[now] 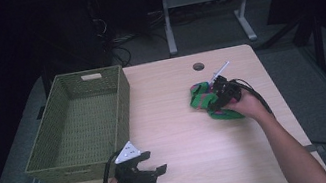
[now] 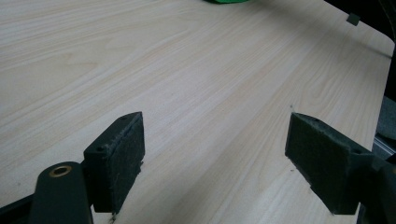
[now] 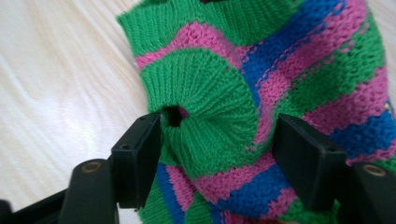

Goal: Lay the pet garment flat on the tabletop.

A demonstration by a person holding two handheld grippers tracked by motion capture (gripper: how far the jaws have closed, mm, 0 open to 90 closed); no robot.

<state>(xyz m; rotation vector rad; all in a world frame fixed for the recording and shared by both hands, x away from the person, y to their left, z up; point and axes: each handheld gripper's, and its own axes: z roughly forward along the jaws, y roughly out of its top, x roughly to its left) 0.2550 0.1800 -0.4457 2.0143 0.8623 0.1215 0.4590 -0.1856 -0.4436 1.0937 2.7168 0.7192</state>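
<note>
My right gripper [image 1: 217,98] is down on the knitted green, pink and blue garment [image 1: 206,101], which lies bunched on the right half of the wooden table [image 1: 183,133]; jaw state unclear from here. My left gripper [image 1: 141,172] rests near the front edge, jaws apart with nothing between them, pointing right, just in front of the green woven basket [image 1: 50,152]. The basket sits at the table's left side, well apart from the garment.
</note>
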